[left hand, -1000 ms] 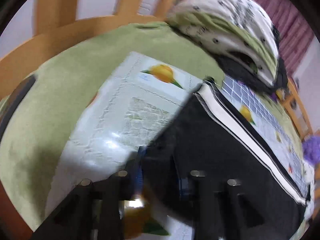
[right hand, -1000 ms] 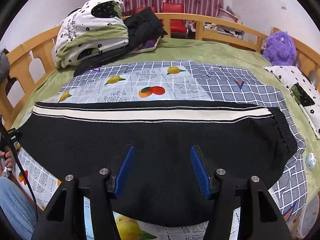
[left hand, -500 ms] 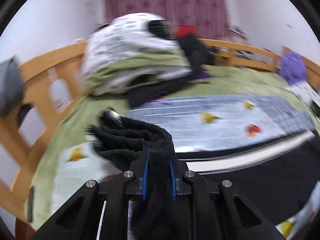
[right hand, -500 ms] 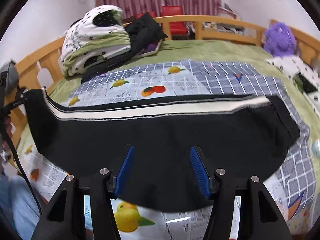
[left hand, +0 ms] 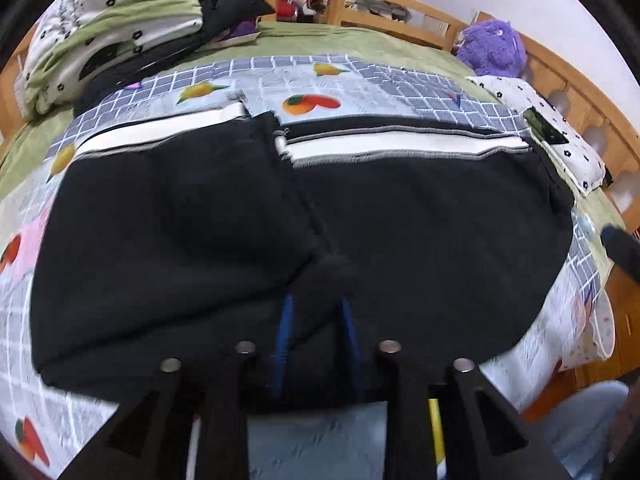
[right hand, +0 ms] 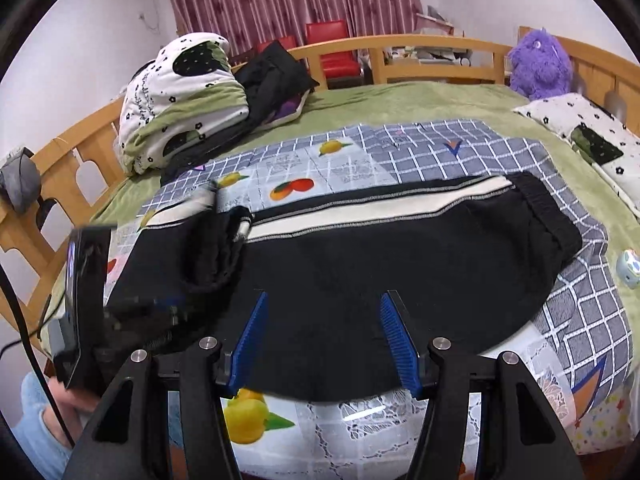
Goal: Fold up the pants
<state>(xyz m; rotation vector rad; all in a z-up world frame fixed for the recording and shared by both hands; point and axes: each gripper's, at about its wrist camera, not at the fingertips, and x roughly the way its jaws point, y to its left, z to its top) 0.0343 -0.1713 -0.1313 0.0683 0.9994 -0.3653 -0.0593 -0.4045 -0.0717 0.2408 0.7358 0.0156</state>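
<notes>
Black pants (left hand: 420,216) now folded across; left gripper (left hand: 316,308) still pinching cuff, right gripper (right hand: 322,312) spread, idle.

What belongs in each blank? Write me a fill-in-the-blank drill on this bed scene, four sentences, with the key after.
1. The black pants carry a ____ stripe along their far edge.
2. The left gripper is ____ on the pants' fabric.
3. The right gripper hangs over the pants with its jaws ____.
4. The plush toy at the bed rail is ____ in colour.

Missing words: white; shut; open; purple.
</notes>
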